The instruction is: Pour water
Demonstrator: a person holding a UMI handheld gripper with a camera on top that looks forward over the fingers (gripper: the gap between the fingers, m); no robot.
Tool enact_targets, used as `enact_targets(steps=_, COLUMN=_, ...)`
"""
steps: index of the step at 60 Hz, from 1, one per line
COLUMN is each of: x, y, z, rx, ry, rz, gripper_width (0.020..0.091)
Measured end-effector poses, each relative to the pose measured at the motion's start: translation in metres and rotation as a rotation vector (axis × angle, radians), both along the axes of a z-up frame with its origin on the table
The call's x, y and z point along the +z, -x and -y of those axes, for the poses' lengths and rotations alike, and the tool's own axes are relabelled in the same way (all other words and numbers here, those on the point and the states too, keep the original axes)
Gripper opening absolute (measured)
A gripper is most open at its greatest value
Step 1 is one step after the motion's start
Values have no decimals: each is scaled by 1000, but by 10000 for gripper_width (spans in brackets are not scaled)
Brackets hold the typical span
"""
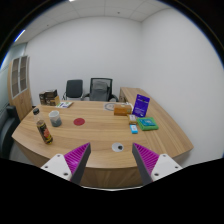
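Light wooden table (100, 135), purple box (141, 104), two black chairs (88, 89).

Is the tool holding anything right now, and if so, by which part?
Nothing is held. The tool is open, its fingers apart with only the bare wooden table showing between them.

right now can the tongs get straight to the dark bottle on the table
Probably yes: the open tongs hang over the near edge, and the table stretch toward the dark bottle, ahead left, looks bare.
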State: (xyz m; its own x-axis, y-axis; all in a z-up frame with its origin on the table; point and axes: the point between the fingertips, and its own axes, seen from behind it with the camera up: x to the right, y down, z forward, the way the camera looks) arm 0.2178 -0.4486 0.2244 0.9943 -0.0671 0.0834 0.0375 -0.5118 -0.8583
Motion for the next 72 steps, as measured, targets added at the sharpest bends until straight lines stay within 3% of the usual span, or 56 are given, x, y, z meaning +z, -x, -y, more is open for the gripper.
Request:
enact_targets(steps=18, x=-30, y=53, z=-4, rx=16, ry=55, rz=11, gripper_width=855)
enact_targets(steps=35, x=-89, y=230, z=-28, rx=79, ry=65, rz=-25, gripper_width=855)
enact_targets(steps=48, x=-115, y=364, z=-93, rx=65, ry=11, rz=-92, gripper_width=857)
enact_targets(steps=59, x=-131, y=384, z=-168, rx=12, ry=-56, rz=-56, gripper_width=855)
enact_targets(steps=64, x=-140, y=384, z=-195, rx=4, ry=-82, rz=-59, gripper_width=792)
enact_targets(steps=72, x=-147, y=380, z=-209, rx=17, ry=-112, rz=-34, gripper_width=571)
